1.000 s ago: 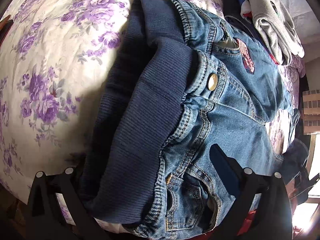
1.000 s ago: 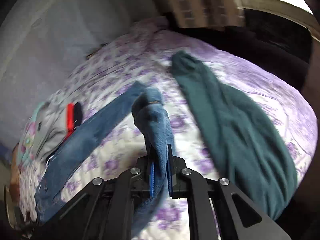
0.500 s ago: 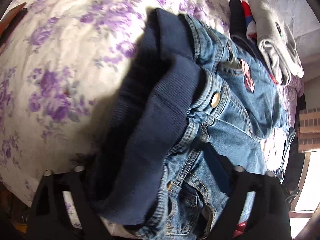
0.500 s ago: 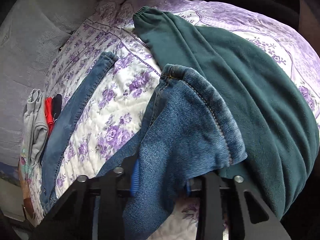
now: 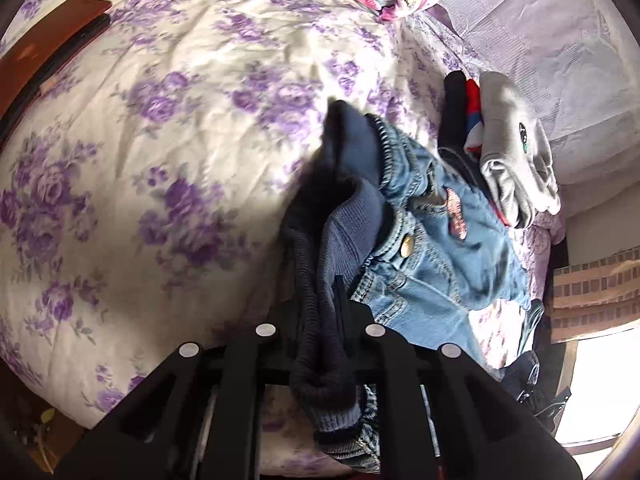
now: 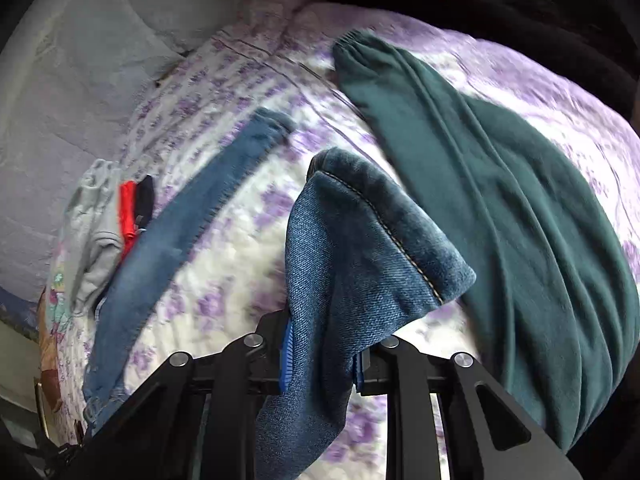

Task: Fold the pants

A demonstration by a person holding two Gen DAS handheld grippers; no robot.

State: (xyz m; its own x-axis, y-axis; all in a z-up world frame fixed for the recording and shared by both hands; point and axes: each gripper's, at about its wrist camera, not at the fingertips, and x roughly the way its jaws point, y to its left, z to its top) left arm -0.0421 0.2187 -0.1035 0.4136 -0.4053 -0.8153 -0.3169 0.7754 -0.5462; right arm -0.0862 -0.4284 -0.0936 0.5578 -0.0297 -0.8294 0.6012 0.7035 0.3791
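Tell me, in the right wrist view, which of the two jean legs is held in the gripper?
The nearer jean leg, its hem bunched between the right gripper. The other leg lies flat on the bedspread, untouched.

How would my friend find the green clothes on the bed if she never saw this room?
Start at the bed with the purple-flowered quilt. In the right wrist view, look past the jeans leg pinched in the right gripper, to its right side. The dark green garment lies stretched out there, the only green, plain soft cloth beside blue denim.
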